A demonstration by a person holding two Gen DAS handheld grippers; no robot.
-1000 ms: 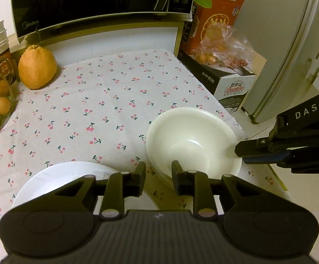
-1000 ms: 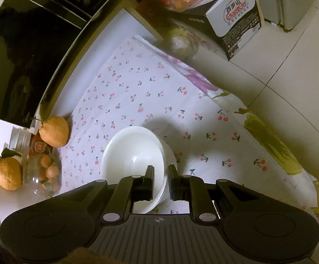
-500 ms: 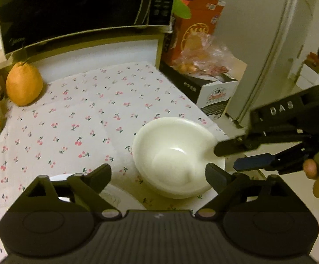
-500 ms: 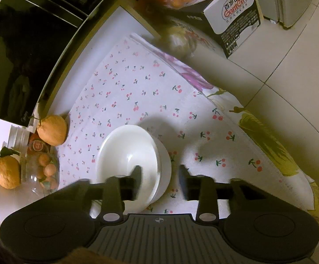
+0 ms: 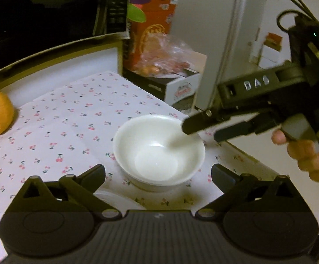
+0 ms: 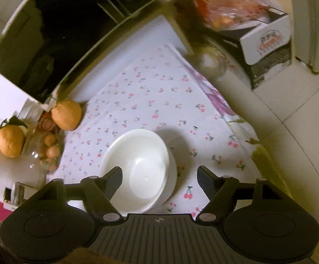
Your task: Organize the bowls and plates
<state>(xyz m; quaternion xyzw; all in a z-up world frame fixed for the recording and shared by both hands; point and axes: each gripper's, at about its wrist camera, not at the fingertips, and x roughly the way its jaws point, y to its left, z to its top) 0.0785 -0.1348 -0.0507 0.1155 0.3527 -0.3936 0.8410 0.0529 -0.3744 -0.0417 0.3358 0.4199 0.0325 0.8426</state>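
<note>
White bowl (image 5: 158, 149) sits upright on cherry-print cloth (image 5: 71, 118), mouth up, round so no long axis. Left gripper (image 5: 158, 171) spread wide at its 6 o'clock, empty. Right gripper (image 6: 159, 178) spread over the rim, holding nothing. Plate edge (image 5: 115, 198) at 7 o'clock.

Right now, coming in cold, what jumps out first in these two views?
The white bowl on the cherry-print tablecloth dominates both views. In the left wrist view the right gripper hangs over its right rim, jaws open; the left gripper is open too. An orange citrus fruit sits by the black microwave.
</note>
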